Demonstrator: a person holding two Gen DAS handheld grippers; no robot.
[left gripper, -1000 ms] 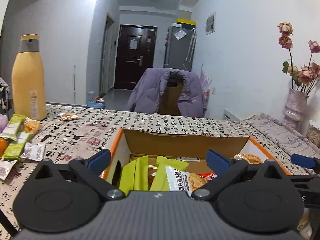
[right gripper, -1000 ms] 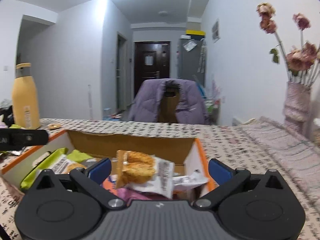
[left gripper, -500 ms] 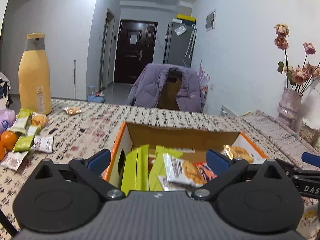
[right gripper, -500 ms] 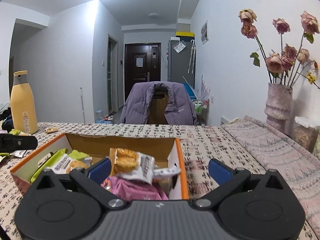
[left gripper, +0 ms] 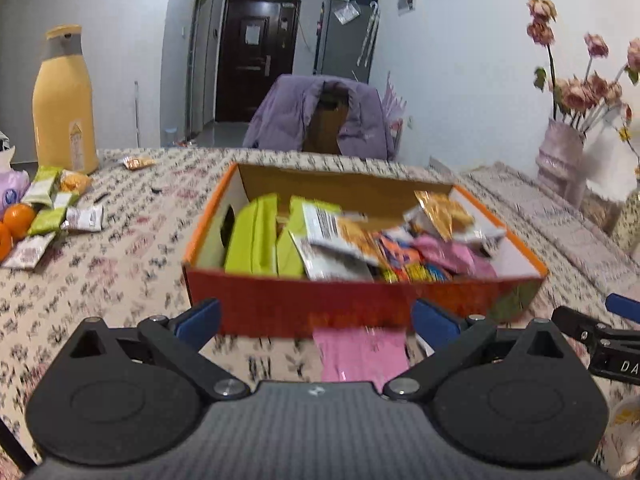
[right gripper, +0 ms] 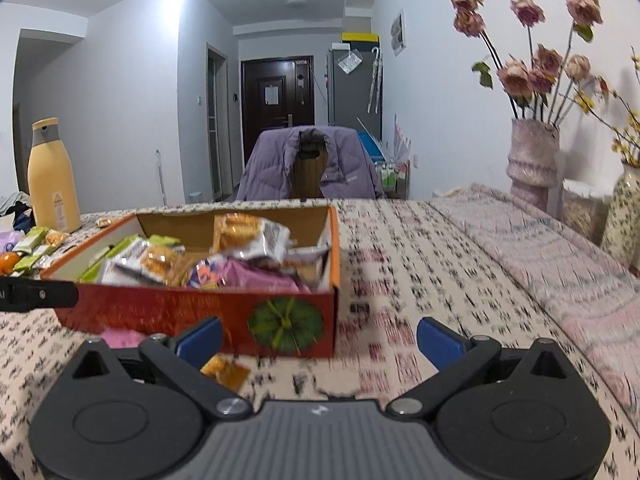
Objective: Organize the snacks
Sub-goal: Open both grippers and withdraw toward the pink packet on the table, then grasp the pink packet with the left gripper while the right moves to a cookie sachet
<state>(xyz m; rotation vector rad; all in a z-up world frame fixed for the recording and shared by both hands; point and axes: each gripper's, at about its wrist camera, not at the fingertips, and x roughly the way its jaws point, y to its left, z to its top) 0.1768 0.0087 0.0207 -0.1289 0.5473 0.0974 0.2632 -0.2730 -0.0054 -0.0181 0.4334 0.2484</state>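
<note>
The desk [left gripper: 120, 264] carries the box [left gripper: 360, 300], full of snacks [left gripper: 360, 240]. A pink packet [left gripper: 360, 354] lies just in front of the box. Both the left gripper [left gripper: 316, 316] and right gripper [right gripper: 318, 336] hold their fingers apart, empty.

Black linkages, blue fingers [left gripper: 199, 317], silver screws

Yellow bottle [left gripper: 64, 100], flower vase [right gripper: 532, 164], jacket-draped chair [right gripper: 310, 168].

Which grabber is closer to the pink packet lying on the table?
Left. The flat pink snack packet lies right between the left gripper's open jaws, before the orange cardboard box. The right gripper sits off to its right, jaws open.
</note>
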